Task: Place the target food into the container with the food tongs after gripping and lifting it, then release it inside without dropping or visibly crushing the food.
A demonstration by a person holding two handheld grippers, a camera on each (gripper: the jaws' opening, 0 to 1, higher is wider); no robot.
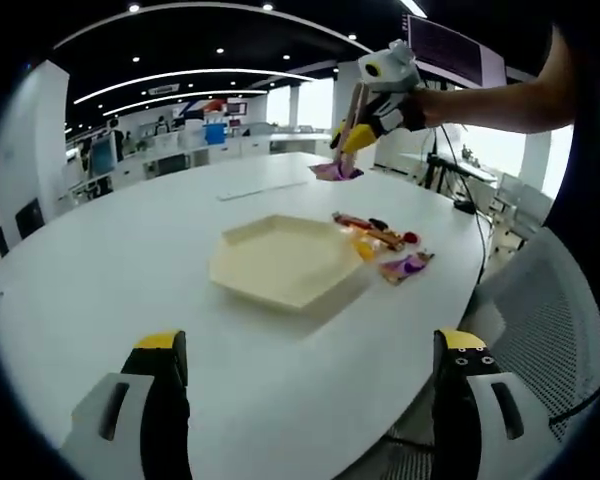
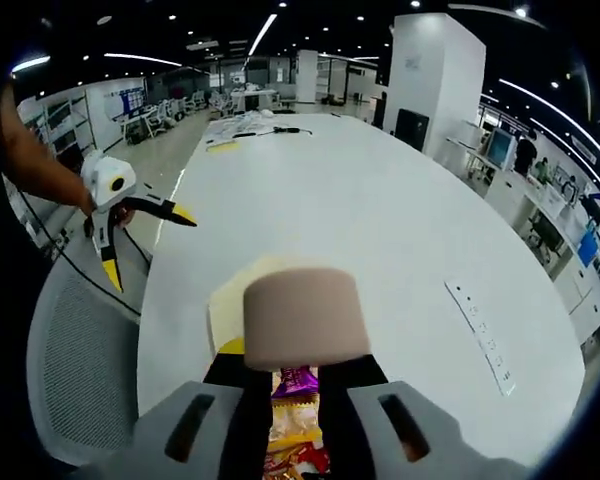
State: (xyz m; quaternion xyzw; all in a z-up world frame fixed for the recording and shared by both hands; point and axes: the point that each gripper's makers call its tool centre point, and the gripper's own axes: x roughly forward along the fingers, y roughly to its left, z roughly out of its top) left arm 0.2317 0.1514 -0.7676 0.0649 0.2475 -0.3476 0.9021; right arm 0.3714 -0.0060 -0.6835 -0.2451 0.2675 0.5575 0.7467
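A cream hexagonal tray (image 1: 280, 262) lies on the white table (image 1: 130, 260), ahead of my left gripper (image 1: 310, 345), whose jaws stand wide open with nothing between them. Beyond the tray, my right gripper (image 1: 365, 125) is shut on a pair of food tongs (image 1: 352, 120). The tongs pinch a purple wrapped snack (image 1: 336, 172) just above the table. In the right gripper view, the beige tongs (image 2: 300, 320) rise from my right gripper (image 2: 295, 365), with the purple snack (image 2: 298, 381) below them. An edge of the tray (image 2: 223, 300) peeks out behind. The left gripper (image 2: 150, 248) hangs open at the left.
Several more wrapped snacks (image 1: 385, 240) lie right of the tray near the table edge. A grey mesh chair (image 1: 540, 320) stands at that edge. A white power strip (image 2: 480, 335) rests on the table. A person's arm (image 1: 500, 100) reaches in from the right.
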